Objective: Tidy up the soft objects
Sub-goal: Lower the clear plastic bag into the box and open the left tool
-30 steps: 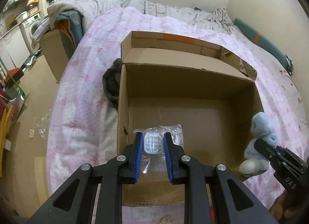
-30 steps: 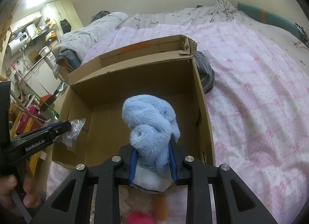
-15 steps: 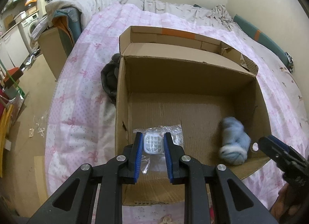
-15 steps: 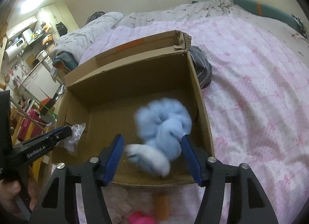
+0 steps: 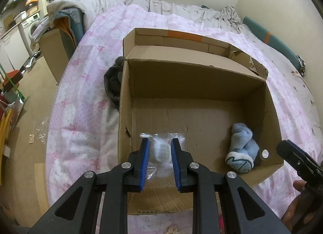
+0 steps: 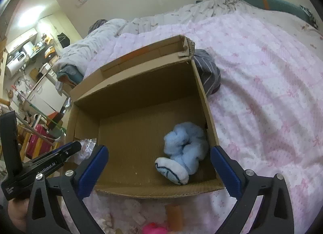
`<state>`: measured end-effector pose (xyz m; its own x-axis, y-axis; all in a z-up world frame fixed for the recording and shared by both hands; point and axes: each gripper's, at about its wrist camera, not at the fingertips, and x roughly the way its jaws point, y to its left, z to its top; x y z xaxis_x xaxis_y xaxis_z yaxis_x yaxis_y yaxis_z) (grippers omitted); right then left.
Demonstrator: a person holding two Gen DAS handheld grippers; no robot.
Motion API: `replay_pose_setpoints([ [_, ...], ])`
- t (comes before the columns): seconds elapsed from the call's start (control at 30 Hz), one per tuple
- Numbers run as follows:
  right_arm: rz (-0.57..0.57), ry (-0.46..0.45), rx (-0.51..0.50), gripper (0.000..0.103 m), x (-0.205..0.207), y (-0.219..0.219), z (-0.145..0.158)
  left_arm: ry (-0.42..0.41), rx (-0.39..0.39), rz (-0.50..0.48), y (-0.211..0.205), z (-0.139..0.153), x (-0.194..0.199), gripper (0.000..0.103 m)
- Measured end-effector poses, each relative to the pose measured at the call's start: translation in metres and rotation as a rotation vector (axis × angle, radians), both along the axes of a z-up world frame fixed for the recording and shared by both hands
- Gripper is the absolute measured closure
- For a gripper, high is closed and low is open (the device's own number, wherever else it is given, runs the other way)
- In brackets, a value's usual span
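Inside the cardboard box point(image 6: 203, 96), a fluffy pale-blue plush point(image 6: 184, 147), white-tipped.

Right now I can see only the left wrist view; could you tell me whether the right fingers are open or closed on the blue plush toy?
Observer: They are wide open. The right gripper touches nothing, and the blue plush toy lies on the floor of the cardboard box, in its near right corner.
Operator: Thank you. Is anything soft lying outside the box on its right side?
Observer: Yes, a grey striped cloth lies bunched against the box's right outer wall, near the far corner.
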<state>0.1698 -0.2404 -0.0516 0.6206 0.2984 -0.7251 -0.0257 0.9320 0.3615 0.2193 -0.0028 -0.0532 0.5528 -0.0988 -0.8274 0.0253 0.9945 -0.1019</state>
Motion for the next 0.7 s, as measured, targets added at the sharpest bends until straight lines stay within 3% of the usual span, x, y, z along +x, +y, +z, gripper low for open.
replay_pose_setpoints([
  [0.13, -0.001, -0.054, -0.068, 0.000, -0.003, 0.004, 0.005, 0.019, -0.008, -0.025, -0.003, 0.001, 0.001, 0.082],
  [0.17, -0.003, -0.063, -0.104, 0.000, -0.004, 0.005, 0.006, 0.016, -0.004, -0.024, -0.004, 0.001, 0.000, 0.077],
  [0.23, -0.003, -0.066, -0.139, 0.000, -0.004, 0.008, 0.007, 0.013, 0.001, -0.015, -0.005, 0.002, 0.000, 0.054],
  [0.27, 0.002, -0.064, -0.127, 0.000, -0.003, 0.008, 0.007, 0.004, 0.004, -0.007, -0.004, 0.004, -0.001, 0.038],
  [0.7, 0.019, -0.048, -0.116, 0.000, -0.004, 0.007, 0.005, -0.057, 0.016, -0.002, 0.000, 0.021, -0.009, 0.038],
])
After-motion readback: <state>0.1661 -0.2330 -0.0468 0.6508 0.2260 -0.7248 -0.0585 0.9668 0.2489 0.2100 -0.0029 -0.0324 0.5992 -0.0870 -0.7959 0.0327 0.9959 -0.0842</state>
